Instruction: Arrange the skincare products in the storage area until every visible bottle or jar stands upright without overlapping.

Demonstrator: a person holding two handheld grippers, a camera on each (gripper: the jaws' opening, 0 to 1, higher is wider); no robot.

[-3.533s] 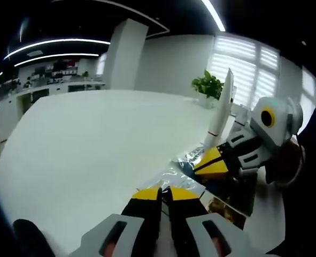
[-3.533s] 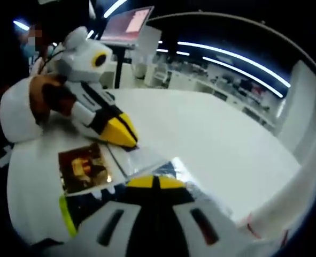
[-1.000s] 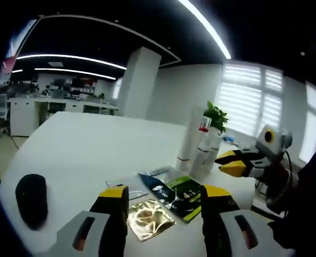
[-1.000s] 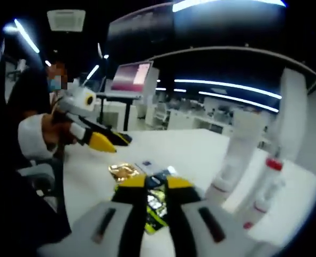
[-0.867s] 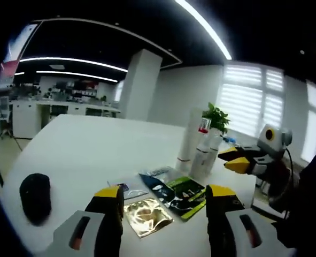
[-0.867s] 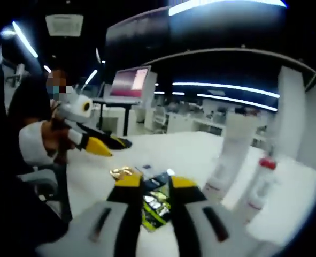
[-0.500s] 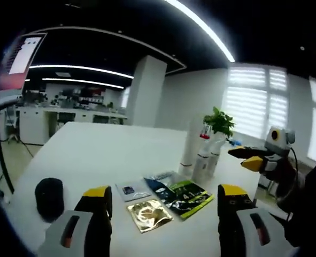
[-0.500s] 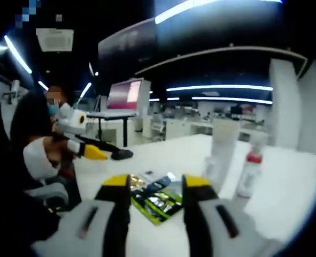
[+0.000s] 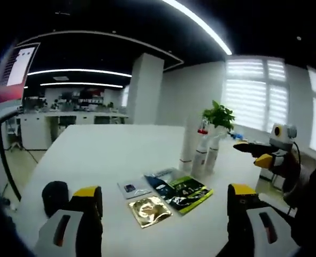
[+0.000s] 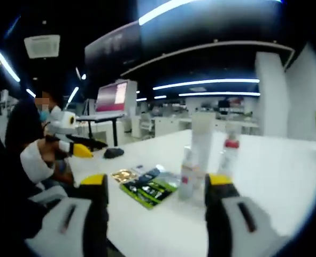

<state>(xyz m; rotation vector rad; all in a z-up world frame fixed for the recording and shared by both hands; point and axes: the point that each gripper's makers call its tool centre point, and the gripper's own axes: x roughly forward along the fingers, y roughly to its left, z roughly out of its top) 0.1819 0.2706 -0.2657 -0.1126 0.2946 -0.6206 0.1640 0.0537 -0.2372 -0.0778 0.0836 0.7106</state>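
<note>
On the white table (image 9: 109, 155) a tall white tube (image 9: 189, 140) and two small bottles stand upright side by side, one with a red cap (image 9: 201, 151). Flat sachets lie in front of them: a green-black one (image 9: 183, 190), a gold one (image 9: 149, 209) and a small pale one (image 9: 133, 188). My left gripper (image 9: 164, 194) is open wide, held back above the near table edge. The right gripper view shows the same tube (image 10: 202, 140), the red-capped bottle (image 10: 230, 155) and the sachets (image 10: 147, 190). My right gripper (image 10: 158, 181) is open too, clear of them.
A black mouse (image 9: 55, 196) lies at the table's near left. A potted plant (image 9: 219, 115) stands behind the bottles. A person's white-sleeved hand (image 10: 37, 160) holds the left gripper beside a laptop on a stand (image 10: 112, 97). Wide bare tabletop stretches behind the products.
Both grippers, shut low over the sachets 3.5 s ago, have opened wide and pulled back and up. The tube and bottles now stand farther off in both views.
</note>
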